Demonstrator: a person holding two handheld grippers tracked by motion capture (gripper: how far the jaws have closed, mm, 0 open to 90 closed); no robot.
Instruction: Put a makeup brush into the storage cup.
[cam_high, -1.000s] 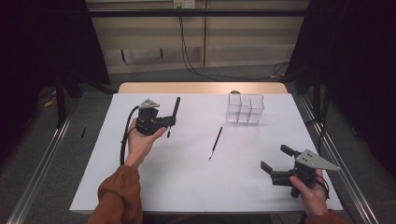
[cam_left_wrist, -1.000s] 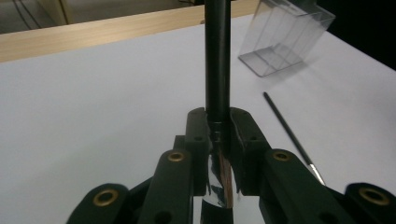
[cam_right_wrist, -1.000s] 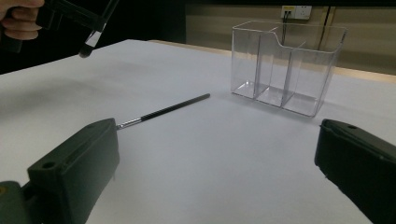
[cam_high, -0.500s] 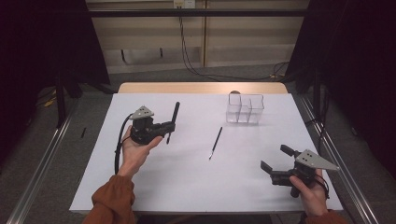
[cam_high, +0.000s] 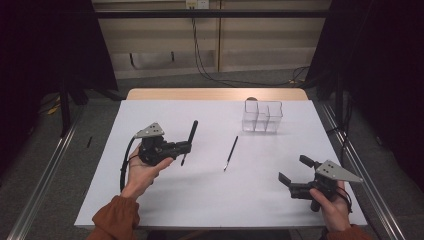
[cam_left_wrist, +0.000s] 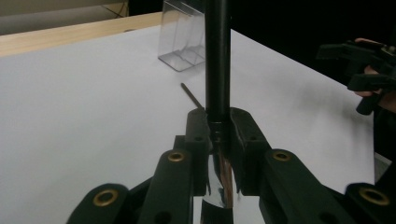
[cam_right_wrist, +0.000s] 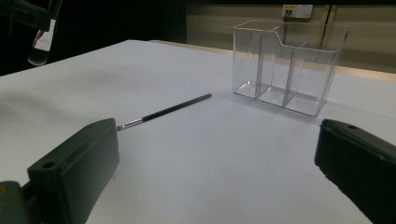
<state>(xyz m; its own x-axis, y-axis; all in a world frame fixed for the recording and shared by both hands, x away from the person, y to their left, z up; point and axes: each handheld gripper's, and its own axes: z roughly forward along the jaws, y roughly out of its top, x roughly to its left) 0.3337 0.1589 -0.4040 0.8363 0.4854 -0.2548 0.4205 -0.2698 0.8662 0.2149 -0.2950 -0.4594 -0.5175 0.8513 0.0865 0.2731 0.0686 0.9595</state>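
The long black tube with a clear lower end runs off the top of the left gripper view, its tip unreadable; the left gripper clamps it above the white table; the right gripper hangs wide, empty; a thin black brush with a silver ferrule lies between, near the clear three-compartment plastic box.

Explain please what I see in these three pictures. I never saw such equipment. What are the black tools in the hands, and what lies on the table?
A person sits at a white table and holds a hand tool in each hand, each with two black jaws. One picture looks down from above; the other two come from small cameras riding on each tool. The left gripper is closed on a black brush-like tool, clear of the table. The right gripper is open and holds nothing. On the table lie a thin black brush and, farther back, a clear plastic organizer with compartments that look empty.
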